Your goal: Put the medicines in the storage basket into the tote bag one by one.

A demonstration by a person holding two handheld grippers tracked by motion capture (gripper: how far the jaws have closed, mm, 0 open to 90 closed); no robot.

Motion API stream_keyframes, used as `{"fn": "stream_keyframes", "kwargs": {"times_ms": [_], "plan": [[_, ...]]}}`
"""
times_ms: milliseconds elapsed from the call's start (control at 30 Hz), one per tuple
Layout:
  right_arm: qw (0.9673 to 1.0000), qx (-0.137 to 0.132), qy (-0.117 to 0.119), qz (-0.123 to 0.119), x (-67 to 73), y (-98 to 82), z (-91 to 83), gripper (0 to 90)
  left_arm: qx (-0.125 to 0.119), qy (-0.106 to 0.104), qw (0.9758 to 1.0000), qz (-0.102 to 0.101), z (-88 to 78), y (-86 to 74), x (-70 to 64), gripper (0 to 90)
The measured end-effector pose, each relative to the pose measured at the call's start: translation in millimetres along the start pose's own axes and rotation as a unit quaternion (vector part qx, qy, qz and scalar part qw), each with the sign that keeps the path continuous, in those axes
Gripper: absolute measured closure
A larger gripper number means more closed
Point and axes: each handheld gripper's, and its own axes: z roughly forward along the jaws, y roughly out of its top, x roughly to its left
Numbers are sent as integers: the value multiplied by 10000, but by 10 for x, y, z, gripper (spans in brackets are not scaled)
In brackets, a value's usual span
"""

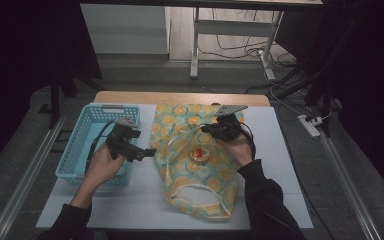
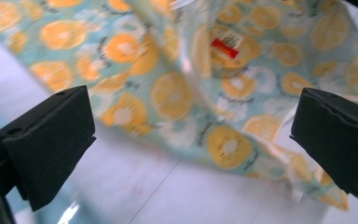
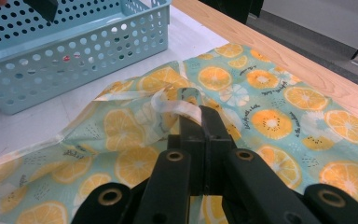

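Now: right gripper jaws pinch apron strap | left gripper beside apron

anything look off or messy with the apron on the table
The orange-print apron lies rumpled, not flat. Its left edge is bunched into folds, and a white strap is pulled up, pinched in the right gripper. A small red-labelled tag sits mid-cloth. The blue basket looks fine.

No legible text: small script on the orange-print cloth and its red label unreadable.
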Motion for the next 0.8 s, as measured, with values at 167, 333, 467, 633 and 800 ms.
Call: {"fn": "stream_keyframes", "kwargs": {"times_ms": [167,333,467,633,800], "plan": [[10000,0,-10,-4,3,-1,5,893,116,190,9995,-219,-105,-105,102,0],[10000,22,-5,-12,5,-3,10,893,170,392,9984,-374,-166,-200,189,0],[10000,21,-5,-16,6,-4,11,893,204,575,9971,-465,-216,-261,252,0],[10000,22,-5,-16,7,-4,11,893,281,781,9949,-575,-261,-343,330,0],[10000,22,2,-18,8,-6,15,893,496,1150,9904,-580,-273,-420,407,0]]}}
